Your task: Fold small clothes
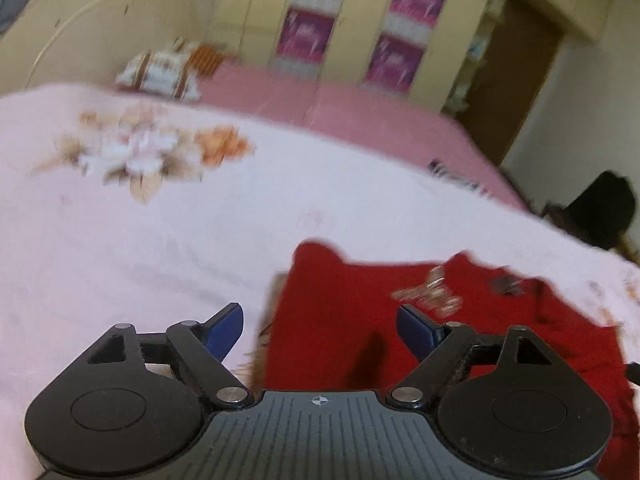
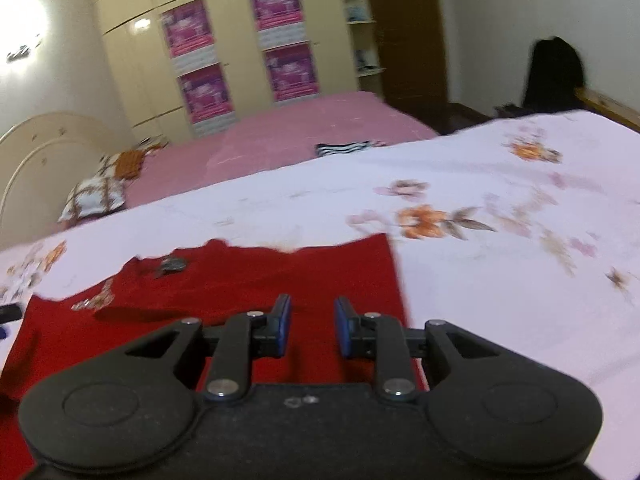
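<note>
Two wrist views show one red garment [image 1: 420,320] lying flat on a pale floral sheet [image 1: 120,240] that covers the bed. In the left wrist view the garment fills the lower right of the frame; in the right wrist view it fills the lower left and centre.

The left gripper [image 1: 320,330] stands wide apart with nothing between its blue fingers [image 1: 224,330], poised over the garment's near left edge. The right gripper [image 2: 312,326] is parted only narrowly above the red cloth; no fabric appears pinched between its pads.

Handling, as a judgement: the cloth looks thin, light and limp, so it should drape and crease readily and slip little on the sheet. A hold at an edge or corner seems best, since a pinch mid-panel would bunch it. A small sparkly decoration [image 1: 430,292] on the front may be delicate.

Only the left wrist view shows the garment's left edge and a brownish strip beside it. Only the right wrist view shows the straight right edge and a striped item [image 2: 344,148] on the pink bedspread [image 2: 300,128] beyond.
</note>
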{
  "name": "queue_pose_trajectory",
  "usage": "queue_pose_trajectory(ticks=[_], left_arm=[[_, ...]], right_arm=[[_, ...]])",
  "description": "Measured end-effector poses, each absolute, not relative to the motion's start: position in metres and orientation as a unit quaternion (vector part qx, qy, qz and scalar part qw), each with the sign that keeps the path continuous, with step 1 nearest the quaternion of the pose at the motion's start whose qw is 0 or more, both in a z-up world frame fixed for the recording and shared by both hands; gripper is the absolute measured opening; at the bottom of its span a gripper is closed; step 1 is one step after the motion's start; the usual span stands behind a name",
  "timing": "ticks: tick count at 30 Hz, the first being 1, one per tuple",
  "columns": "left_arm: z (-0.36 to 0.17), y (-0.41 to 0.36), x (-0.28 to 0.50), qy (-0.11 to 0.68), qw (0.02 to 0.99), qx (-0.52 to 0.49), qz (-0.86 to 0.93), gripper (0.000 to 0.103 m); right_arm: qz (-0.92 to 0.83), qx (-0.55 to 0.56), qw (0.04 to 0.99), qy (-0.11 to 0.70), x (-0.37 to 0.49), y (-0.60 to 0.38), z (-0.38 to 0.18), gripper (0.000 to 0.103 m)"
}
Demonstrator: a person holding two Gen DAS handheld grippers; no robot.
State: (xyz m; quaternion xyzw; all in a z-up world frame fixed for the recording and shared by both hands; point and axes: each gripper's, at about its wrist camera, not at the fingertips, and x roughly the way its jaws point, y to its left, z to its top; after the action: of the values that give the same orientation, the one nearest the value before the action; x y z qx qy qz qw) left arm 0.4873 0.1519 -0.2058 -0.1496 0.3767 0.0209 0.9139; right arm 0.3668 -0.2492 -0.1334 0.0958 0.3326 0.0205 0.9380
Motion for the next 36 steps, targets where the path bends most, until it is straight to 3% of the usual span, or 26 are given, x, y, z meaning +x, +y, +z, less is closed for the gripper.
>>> queue_pose_trajectory(ticks=[1, 2, 5, 11, 17, 27, 36], left_arm=[[-0.214, 0.155, 0.494, 0.387, 0.908, -0.157, 0.029, 0.061], [-0.216, 0.157, 0.495, 0.379, 0.911, -0.158, 0.037, 0.053], [-0.217, 0.165, 0.508, 0.374, 0.914, -0.151, 0.047, 0.044], [-0.213, 0.164, 0.516, 0.374, 0.916, -0.134, 0.053, 0.044], [-0.179, 0.144, 0.449, 0.336, 0.935, -0.11, -0.001, 0.044], [-0.202, 0.105, 0.419, 0.365, 0.931, -0.031, -0.018, 0.044], [-0.169, 0.055, 0.391, 0.364, 0.93, -0.018, -0.051, 0.044]], right_arm=[[0.028, 0.088, 0.935, 0.343, 0.372, -0.245, -0.137, 0.025], [0.033, 0.081, 0.931, 0.355, 0.377, -0.242, -0.141, 0.023], [0.023, 0.052, 0.926, 0.373, 0.388, -0.242, -0.154, 0.02], [0.011, 0.045, 0.926, 0.374, 0.397, -0.25, -0.161, 0.017], [0.048, 0.03, 0.936, 0.347, 0.361, -0.239, -0.137, 0.025], [0.045, -0.034, 0.924, 0.378, 0.358, -0.222, -0.16, 0.021], [0.085, 0.032, 0.924, 0.371, 0.335, -0.209, -0.133, 0.025]])
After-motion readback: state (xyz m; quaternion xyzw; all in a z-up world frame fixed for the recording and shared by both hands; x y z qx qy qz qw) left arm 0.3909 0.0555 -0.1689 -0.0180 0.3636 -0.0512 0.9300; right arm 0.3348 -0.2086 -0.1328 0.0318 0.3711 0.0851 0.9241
